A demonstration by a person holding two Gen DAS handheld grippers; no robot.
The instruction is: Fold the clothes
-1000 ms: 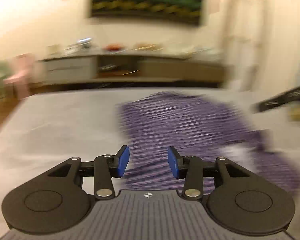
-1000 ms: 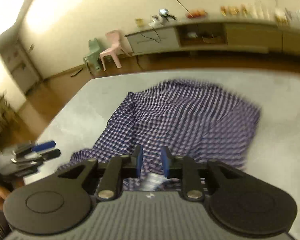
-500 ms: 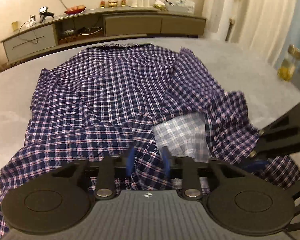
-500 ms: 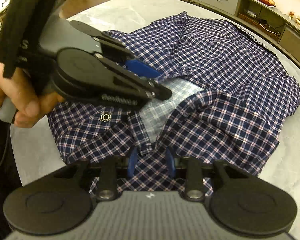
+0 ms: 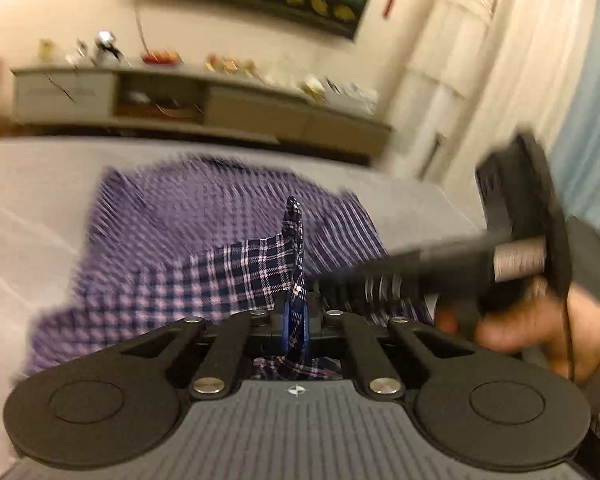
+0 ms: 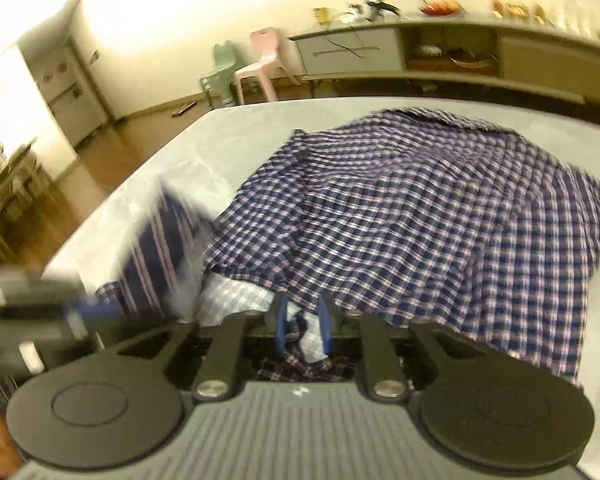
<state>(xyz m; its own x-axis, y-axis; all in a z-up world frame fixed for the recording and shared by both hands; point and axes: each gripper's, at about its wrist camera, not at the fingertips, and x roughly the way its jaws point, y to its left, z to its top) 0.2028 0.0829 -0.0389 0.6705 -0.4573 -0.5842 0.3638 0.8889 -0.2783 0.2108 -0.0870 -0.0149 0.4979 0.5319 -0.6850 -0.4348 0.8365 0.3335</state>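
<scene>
The left gripper (image 5: pixel 296 320), jaws pinched on a fold, and the right gripper (image 6: pixel 303 330), jaws closed on bunched hem, lift the navy-and-pink plaid cotton shirt (image 6: pixel 420 216) sprawled across the pale grey counter (image 6: pixel 236 136). Soft, light cloth looks best taken by its edges. Pink plastic chair (image 6: pixel 260 64) stands well apart.

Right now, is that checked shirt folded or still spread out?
Not folded: the checked shirt lies rumpled on the table, edges pinched.

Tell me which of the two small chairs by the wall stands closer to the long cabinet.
The pink chair. It stands right beside the cabinet's left end, while the green chair sits beyond it, farther from the cabinet.
</scene>
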